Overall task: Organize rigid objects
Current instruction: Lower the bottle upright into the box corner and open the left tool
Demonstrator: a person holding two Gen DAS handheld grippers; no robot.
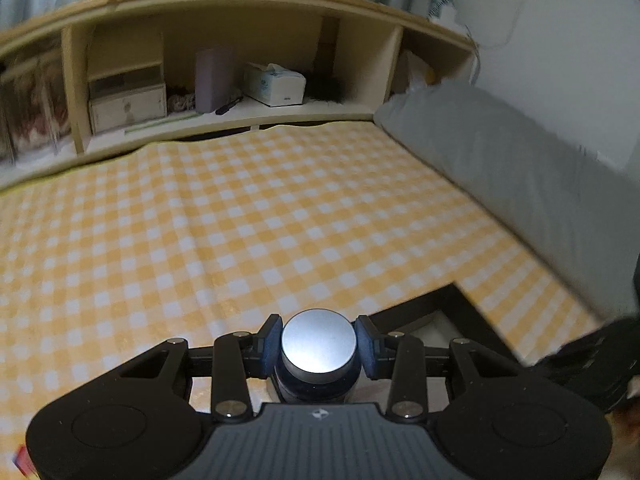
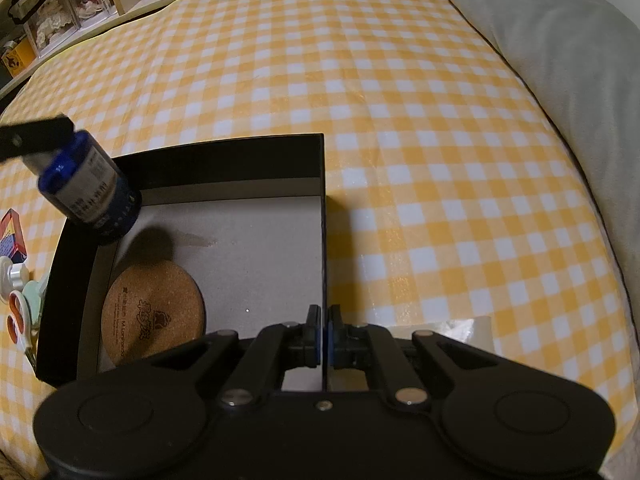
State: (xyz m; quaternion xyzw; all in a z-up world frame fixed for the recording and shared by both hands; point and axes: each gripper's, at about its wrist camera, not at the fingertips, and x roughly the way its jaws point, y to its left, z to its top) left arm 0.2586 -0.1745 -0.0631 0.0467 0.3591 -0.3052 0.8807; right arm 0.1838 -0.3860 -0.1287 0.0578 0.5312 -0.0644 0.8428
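My left gripper (image 1: 319,346) is shut on a dark blue jar with a silver lid (image 1: 319,345). In the right wrist view the same jar (image 2: 90,192) hangs tilted over the far left corner of a black box (image 2: 240,156), held by the left gripper's finger (image 2: 36,136). A round cork coaster (image 2: 154,312) lies flat inside the box on its grey floor. My right gripper (image 2: 325,336) is shut on the box's right wall (image 2: 324,240), pinching it between the pads. The box's corner also shows in the left wrist view (image 1: 452,300).
The box sits on a yellow-and-white checked cloth (image 2: 360,80). Left of the box lie orange-handled scissors (image 2: 18,326), a small colourful box (image 2: 12,236) and a white item (image 2: 14,274). A grey pillow (image 2: 560,60) runs along the right. A wooden shelf unit (image 1: 240,80) stands behind.
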